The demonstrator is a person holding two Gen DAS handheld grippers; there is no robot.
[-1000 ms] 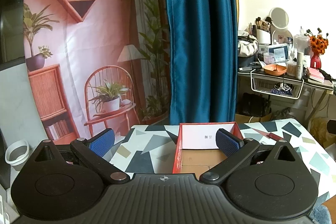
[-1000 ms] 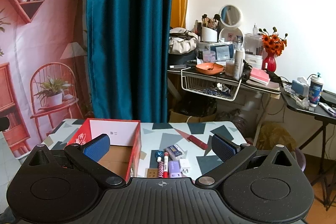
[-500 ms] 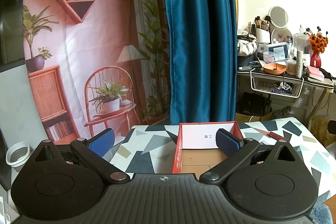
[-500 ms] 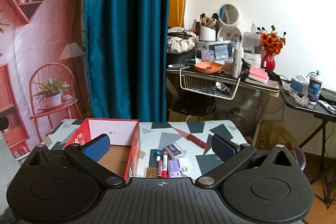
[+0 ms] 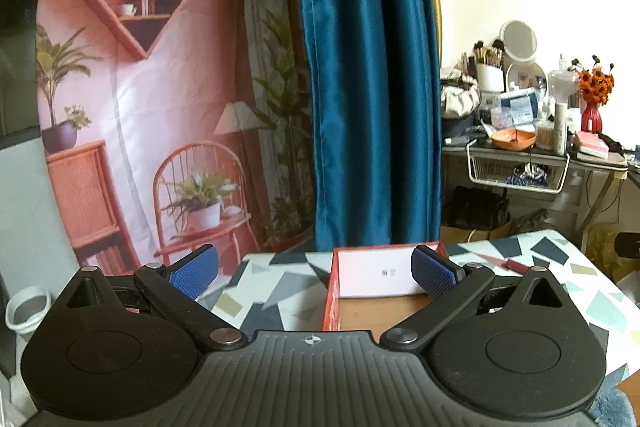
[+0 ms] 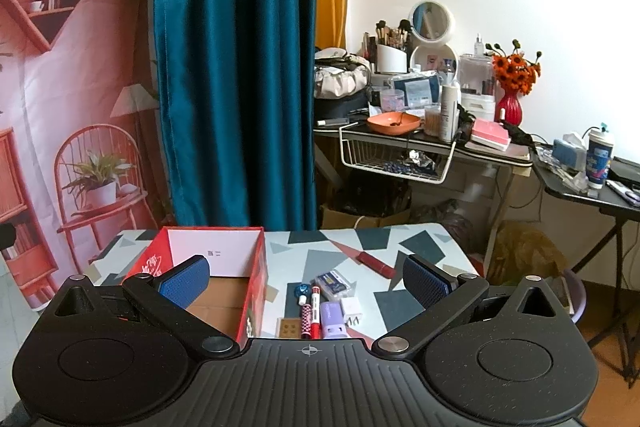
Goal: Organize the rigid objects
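A red cardboard box [image 6: 256, 267] with a white inner wall stands open on the patterned table [image 6: 416, 239]. Right of it lie small items: a red utility knife [image 6: 376, 263], a clear case [image 6: 334, 283], a red marker [image 6: 315, 311], a checkered pen [image 6: 306, 315], a purple block [image 6: 333, 319], a white charger [image 6: 352, 309] and a small wooden tile [image 6: 289, 327]. My right gripper [image 6: 306, 281] hovers open above this pile, holding nothing. The same box [image 5: 332, 307] shows in the left wrist view, under my open, empty left gripper [image 5: 314, 271]. The knife [image 5: 514, 264] lies beyond it.
A blue curtain [image 6: 236, 67] and a printed backdrop [image 5: 152, 107] hang behind the table. A cluttered dressing table [image 6: 432, 139] with a wire basket [image 6: 396, 163] stands at the back right, a black side table [image 6: 592, 187] further right. A white bin [image 5: 24, 311] sits on the floor at left.
Both views have shifted only slightly; the right gripper's view has risen a little. Both grippers stay open and nothing on the table has moved.
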